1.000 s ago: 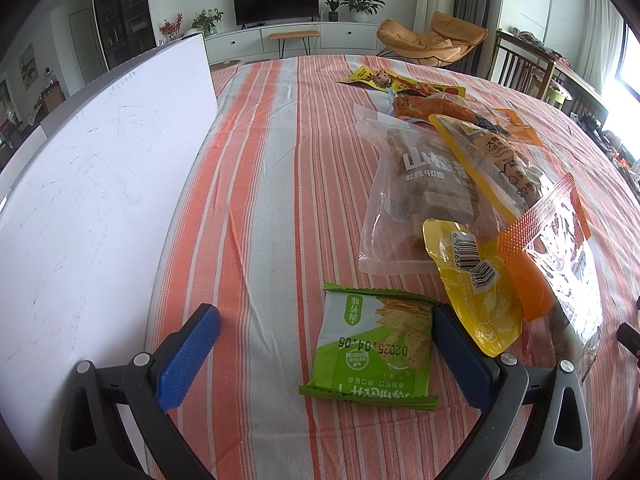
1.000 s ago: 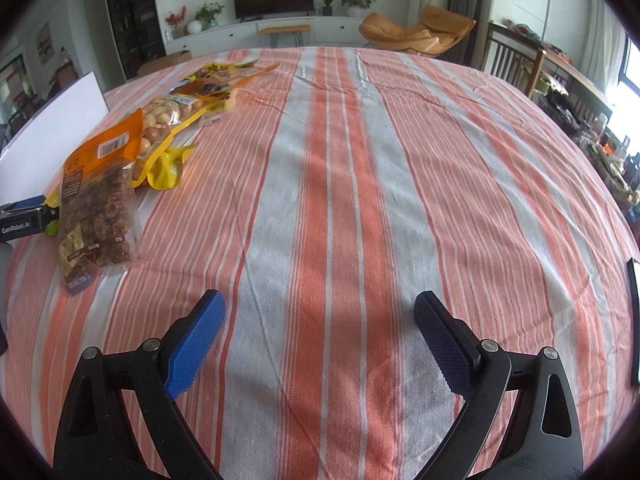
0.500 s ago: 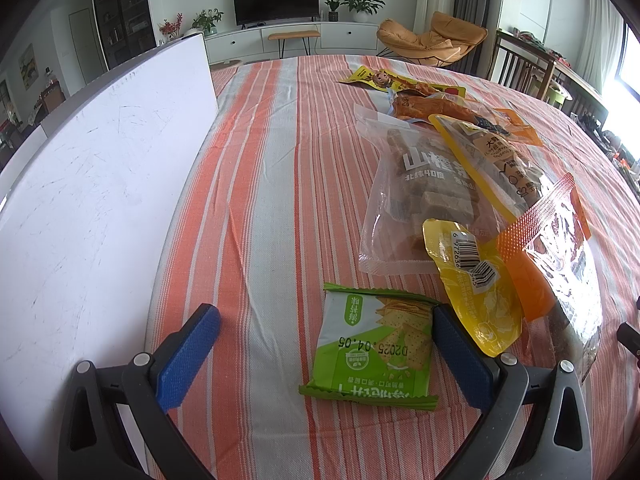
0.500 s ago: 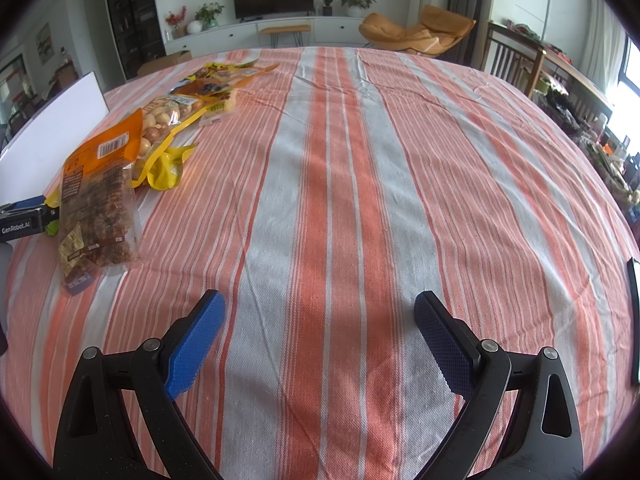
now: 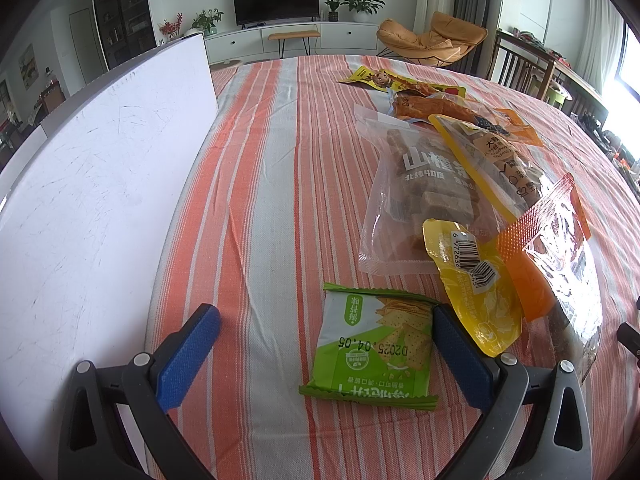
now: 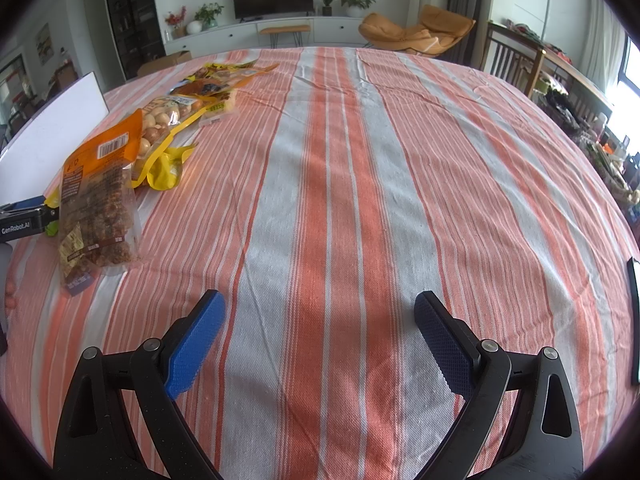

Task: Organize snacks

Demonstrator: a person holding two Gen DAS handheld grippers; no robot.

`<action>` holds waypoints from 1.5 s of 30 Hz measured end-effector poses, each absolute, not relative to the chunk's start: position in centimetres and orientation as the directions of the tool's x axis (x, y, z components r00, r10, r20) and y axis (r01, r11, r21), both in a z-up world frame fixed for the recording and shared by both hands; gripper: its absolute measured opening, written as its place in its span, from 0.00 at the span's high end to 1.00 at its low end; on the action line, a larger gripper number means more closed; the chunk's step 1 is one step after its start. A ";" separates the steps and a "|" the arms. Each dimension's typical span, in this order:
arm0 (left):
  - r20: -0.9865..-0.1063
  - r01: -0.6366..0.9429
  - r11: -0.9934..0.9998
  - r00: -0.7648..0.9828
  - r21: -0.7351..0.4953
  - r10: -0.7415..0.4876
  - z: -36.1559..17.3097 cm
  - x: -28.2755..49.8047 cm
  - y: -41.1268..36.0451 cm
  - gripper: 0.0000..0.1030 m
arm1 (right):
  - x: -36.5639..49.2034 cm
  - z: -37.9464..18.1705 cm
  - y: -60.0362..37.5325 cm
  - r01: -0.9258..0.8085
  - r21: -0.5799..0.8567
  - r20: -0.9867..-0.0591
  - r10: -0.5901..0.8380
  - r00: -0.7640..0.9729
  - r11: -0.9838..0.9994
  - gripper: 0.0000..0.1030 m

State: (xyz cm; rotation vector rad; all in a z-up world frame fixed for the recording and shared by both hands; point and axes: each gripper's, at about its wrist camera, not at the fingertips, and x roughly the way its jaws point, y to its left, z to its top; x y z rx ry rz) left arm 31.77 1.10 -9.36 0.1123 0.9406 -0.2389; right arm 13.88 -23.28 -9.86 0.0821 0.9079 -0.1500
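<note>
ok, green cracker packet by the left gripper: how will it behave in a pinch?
The green cracker packet lies flat and looks small and thin, so probably light. Its film looks glossy, so it may slip. Crackers are pictured on it; a hard squeeze could break the contents. The left gripper is open, one of its fingers beside the packet's edge.

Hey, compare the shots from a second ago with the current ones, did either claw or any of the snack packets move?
Nothing visibly changed. The left claw is open as before, with the green cracker packet lying untouched between its fingers, against the right one. The right claw is open as before over bare striped tablecloth. The snack pile and the white board lie where they were.
</note>
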 end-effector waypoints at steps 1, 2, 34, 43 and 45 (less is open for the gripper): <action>-0.810 0.250 0.968 0.566 -0.007 -0.152 -9.3 31.7 1.1 0.00 | 13.9 -9.8 -23.3 0.164 0.007 -0.790 -0.095 0.606 0.986 0.06; -0.812 0.248 0.969 0.564 -0.007 -0.150 -9.3 31.7 1.1 0.00 | 13.9 -9.9 -23.3 0.164 0.008 -0.790 -0.095 0.606 0.986 0.06; -0.896 0.430 0.899 0.425 0.077 -0.127 -8.2 32.3 -5.0 0.00 | 13.8 -9.8 -23.4 0.169 0.009 -0.790 -0.097 0.605 0.986 0.06; -0.894 0.295 0.955 0.426 -0.011 -0.141 -8.8 31.7 -2.7 0.00 | 13.8 -9.9 -23.4 0.169 0.009 -0.790 -0.097 0.605 0.985 0.06; -0.895 0.311 0.950 0.425 0.006 -0.133 -8.8 31.2 -2.2 0.00 | 13.8 -9.8 -23.4 0.170 0.009 -0.790 -0.097 0.605 0.985 0.06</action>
